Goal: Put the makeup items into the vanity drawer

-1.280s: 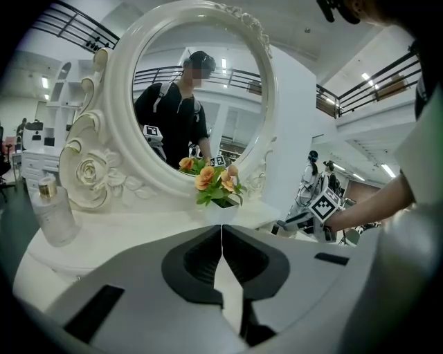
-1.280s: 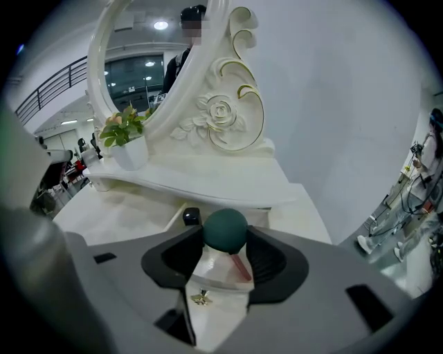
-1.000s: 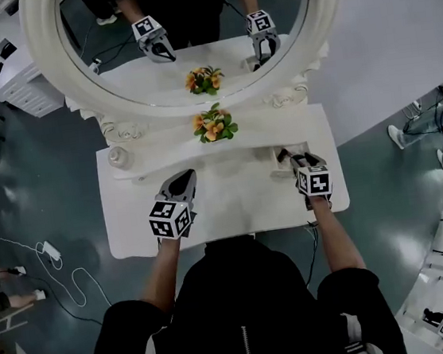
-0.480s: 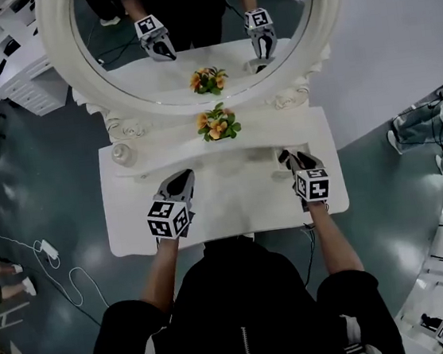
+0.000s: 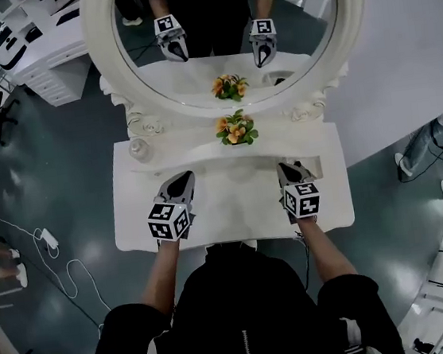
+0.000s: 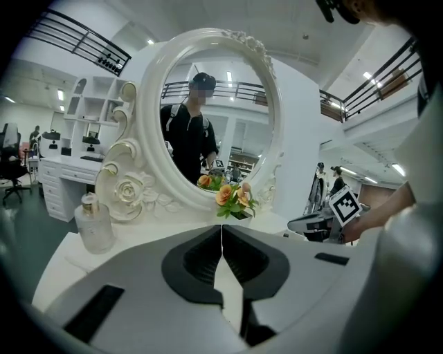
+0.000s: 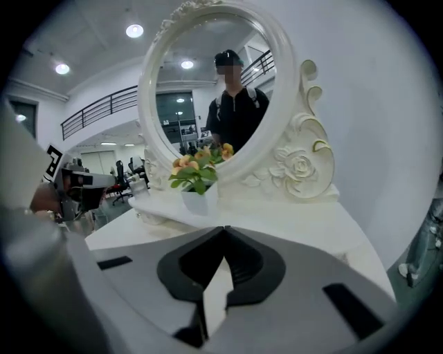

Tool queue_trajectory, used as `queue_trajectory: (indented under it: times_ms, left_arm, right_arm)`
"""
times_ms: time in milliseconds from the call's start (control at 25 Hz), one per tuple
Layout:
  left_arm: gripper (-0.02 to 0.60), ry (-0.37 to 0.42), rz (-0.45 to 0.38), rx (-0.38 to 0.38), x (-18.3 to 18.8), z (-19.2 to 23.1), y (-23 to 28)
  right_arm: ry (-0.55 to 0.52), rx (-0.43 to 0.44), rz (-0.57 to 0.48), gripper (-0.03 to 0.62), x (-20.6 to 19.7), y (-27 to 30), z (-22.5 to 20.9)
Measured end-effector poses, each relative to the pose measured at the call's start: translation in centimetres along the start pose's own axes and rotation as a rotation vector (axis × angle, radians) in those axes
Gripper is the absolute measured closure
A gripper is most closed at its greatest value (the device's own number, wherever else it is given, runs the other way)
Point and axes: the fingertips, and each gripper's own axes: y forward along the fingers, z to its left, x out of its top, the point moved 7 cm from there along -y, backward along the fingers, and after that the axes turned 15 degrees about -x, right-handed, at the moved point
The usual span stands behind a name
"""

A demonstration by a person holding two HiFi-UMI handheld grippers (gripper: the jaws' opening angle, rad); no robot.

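Observation:
The white vanity top [image 5: 234, 211] lies below me under a round mirror [image 5: 224, 35]. A clear perfume bottle [image 5: 139, 149] [image 6: 93, 222] stands at the left end of the raised back shelf. My left gripper [image 5: 181, 176] [image 6: 221, 227] hovers over the left half of the top, shut and holding nothing. My right gripper [image 5: 285, 167] [image 7: 223, 228] is over the right half, just in front of the shelf. Its jaws have just been closing and now meet with nothing between them. I can make out no open drawer.
A small white pot of orange flowers [image 5: 236, 129] [image 6: 234, 200] [image 7: 196, 180] sits mid-shelf against the mirror. Carved roses [image 7: 299, 166] flank the mirror's base. The person's body is close against the front edge. Cables [image 5: 64, 267] lie on the floor at the left.
My right gripper has drawn back from the raised shelf toward the person, and its jaws have closed. The left gripper has shifted a little over the top. The head view has swung.

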Motion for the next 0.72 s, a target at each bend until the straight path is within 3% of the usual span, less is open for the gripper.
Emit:
queue_trajectory:
  times_ms: [200,400,720]
  left_arm:
    - [0.560,0.026,-0.037,0.038,1.1,0.1,-1.9]
    - [0.560,0.055,-0.089,0.073,3.1,0.2,-3.5]
    - [0.560,0.119,-0.147,0.088,6.4,0.2,-4.4]
  right_arm:
    - [-0.022,0.072,-0.093,0.588,2.6,-0.5,4.4]
    - [-0.048,0.126,-0.225,0.588,7.9,-1.9,6.5]
    - [-0.039,0.114,-0.353,0.589,13.3,-4.4,7.0]
